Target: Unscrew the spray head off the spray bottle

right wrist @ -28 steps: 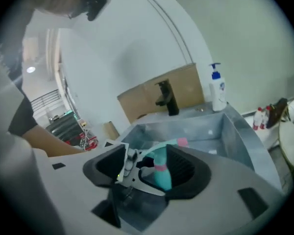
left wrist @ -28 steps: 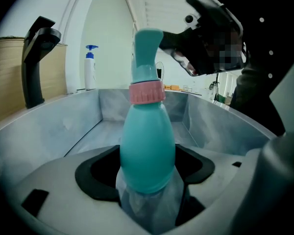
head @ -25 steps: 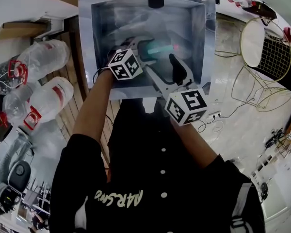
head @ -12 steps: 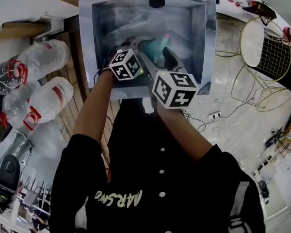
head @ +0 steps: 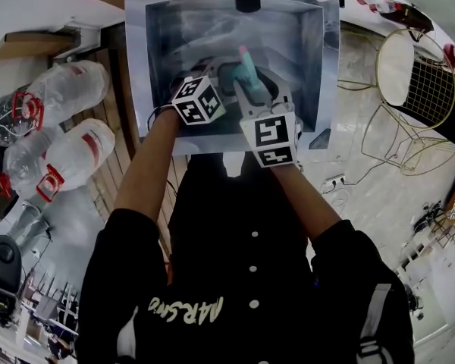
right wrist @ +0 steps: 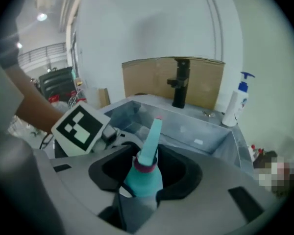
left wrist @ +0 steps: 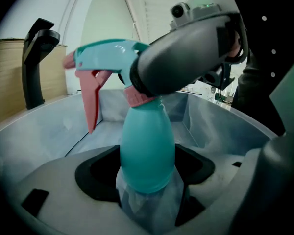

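Bottle location: You hold the spray bottle [left wrist: 147, 151] upright in the air over the sink [head: 158, 51], with its nozzle aimed toward the faucet [right wrist: 180, 82].
Left tongs: Your left tongs [left wrist: 147, 190] are clamped on the lower body, and the teal belly sits in the hollow of the pads.
Right tongs: Your right tongs [right wrist: 139, 180] have just been closing with the spray head [left wrist: 108, 53] between them. They now sit closed on its rear, right above the pink collar [left wrist: 137, 97].
Risk, bottle spins: The body is smooth and rounded. If your left grip is light, the whole bottle will likely turn with the head and the thread will not loosen.
Risk, wrong bite: If the right pads hold only the housing and not the collar, the head may swivel freely without unscrewing.
Risk, squeeze: Clamping harder on a soft body could push liquid out as the seal opens, though it would fall into the sink.
Risk, trigger: The pink trigger [left wrist: 90, 99] hangs free, so a slip of the right tongs could catch and press it.
Hidden: The thread under the collar cannot be seen.
Hard to read: In the head view the marker cubes cover most of the bottle. In the left gripper view the right tongs' own bulk hides exactly where their pads touch. You cannot make out the liquid level or the bottle's base.
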Demonstrator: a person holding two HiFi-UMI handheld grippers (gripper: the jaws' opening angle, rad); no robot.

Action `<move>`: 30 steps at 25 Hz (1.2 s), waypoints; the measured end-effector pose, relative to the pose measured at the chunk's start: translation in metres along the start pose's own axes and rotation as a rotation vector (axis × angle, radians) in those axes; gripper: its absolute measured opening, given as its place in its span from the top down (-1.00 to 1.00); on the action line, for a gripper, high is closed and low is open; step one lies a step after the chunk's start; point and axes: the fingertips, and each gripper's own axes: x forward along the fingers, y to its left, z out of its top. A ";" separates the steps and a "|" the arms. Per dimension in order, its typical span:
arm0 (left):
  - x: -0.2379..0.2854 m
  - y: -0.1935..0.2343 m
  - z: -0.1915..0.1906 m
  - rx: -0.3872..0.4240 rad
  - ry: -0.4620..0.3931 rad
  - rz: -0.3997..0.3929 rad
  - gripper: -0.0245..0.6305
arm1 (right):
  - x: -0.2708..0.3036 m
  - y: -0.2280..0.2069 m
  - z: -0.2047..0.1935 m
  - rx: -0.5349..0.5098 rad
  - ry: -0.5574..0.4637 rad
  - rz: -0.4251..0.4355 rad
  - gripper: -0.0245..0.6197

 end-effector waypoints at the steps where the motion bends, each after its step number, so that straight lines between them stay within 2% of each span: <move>1: 0.000 0.000 0.000 0.001 0.000 0.000 -0.17 | 0.002 -0.001 -0.004 -0.046 0.012 0.014 0.39; 3: 0.000 0.000 0.000 0.002 -0.001 0.000 -0.17 | 0.005 0.001 -0.007 -0.090 0.009 0.059 0.35; 6: -0.001 -0.001 0.001 0.001 -0.003 0.001 -0.17 | 0.007 0.006 -0.004 -0.098 -0.016 0.123 0.42; 12: -0.001 0.000 0.000 0.000 -0.001 0.003 -0.17 | 0.006 0.006 -0.003 -0.092 -0.068 0.148 0.43; 17: 0.000 0.000 0.001 0.004 -0.002 0.002 -0.17 | -0.003 0.001 0.014 -0.126 -0.241 0.180 0.45; 22: 0.000 0.000 0.000 0.005 0.000 0.006 -0.17 | -0.008 -0.001 0.018 -0.150 -0.290 0.218 0.45; 27: -0.001 -0.001 0.000 0.008 0.003 0.013 -0.17 | -0.030 -0.001 0.046 -0.130 -0.454 0.218 0.45; 30: -0.002 -0.001 0.001 0.003 0.002 0.021 -0.17 | -0.050 -0.005 0.061 -0.063 -0.535 0.206 0.45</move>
